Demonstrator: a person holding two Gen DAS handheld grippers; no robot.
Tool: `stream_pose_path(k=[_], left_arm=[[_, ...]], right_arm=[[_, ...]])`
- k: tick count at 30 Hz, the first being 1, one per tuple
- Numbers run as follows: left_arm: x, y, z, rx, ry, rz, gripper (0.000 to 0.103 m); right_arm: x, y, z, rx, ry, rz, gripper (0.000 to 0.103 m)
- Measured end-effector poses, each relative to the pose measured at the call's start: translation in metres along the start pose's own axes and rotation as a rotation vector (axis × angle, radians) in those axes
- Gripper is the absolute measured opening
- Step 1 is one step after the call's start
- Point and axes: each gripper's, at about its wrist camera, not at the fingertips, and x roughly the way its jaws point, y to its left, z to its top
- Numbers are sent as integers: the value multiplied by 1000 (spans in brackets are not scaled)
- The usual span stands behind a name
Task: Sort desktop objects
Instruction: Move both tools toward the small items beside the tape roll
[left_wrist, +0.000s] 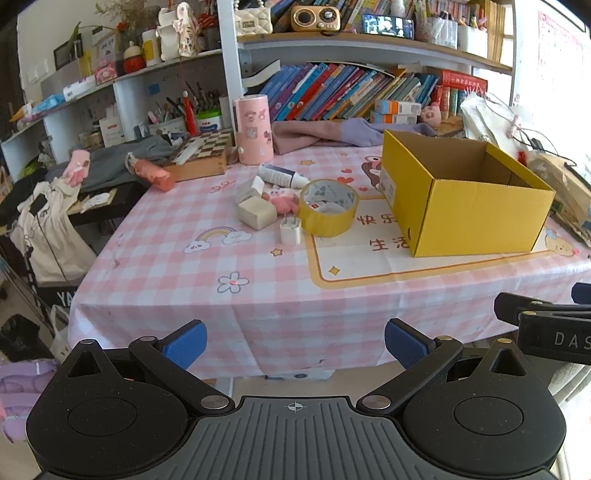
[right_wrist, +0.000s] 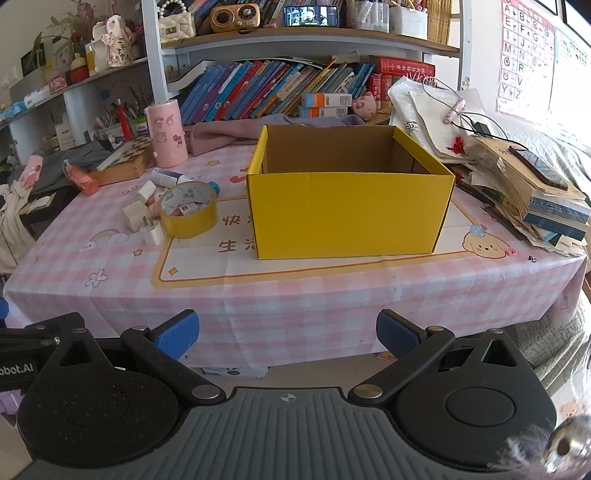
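Both pairs of tongs hang short of the tabletop's (right_wrist: 295, 295) near edge, spread wide and holding nothing: the left tongs (left_wrist: 295, 343) face the small clutter, the right tongs (right_wrist: 288, 334) face the yellow cardboard box (right_wrist: 347, 218).

The likeliest trouble lies in the clutter itself. The roll of yellow tape (left_wrist: 328, 208) stands on its flat side with a small packet resting inside its ring, and a white charger plug (left_wrist: 290, 229) sits touching or just beside its near wall. A cream-coloured block (left_wrist: 257, 213), a pink item (left_wrist: 284, 203) and a white bottle (left_wrist: 282, 175) lying on its side crowd in just behind. Reaching for any one of these risks nudging its neighbours; the bottle, being round and lying down, would probably roll if bumped. Lifting the tape would leave or drag whatever sits in its ring. The tape's ring is also broad, so the tongs may need to pinch one wall rather than span it.

The box stands open-topped on the tabletop to the right of the clutter, near but apart from the tape. The visible part of its inside is bare brown card; its floor is hidden behind the front wall, so I cannot tell whether anything lies there. Its light card walls could shift if a tong catches the rim during a drop.
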Motion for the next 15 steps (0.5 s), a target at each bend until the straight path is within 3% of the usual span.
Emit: stream_pose_path(k=[15], left_arm=[[-1,8,-1,-32,-2,-20,103]], right_arm=[[-2,2,-1,-3,-2,3,103]])
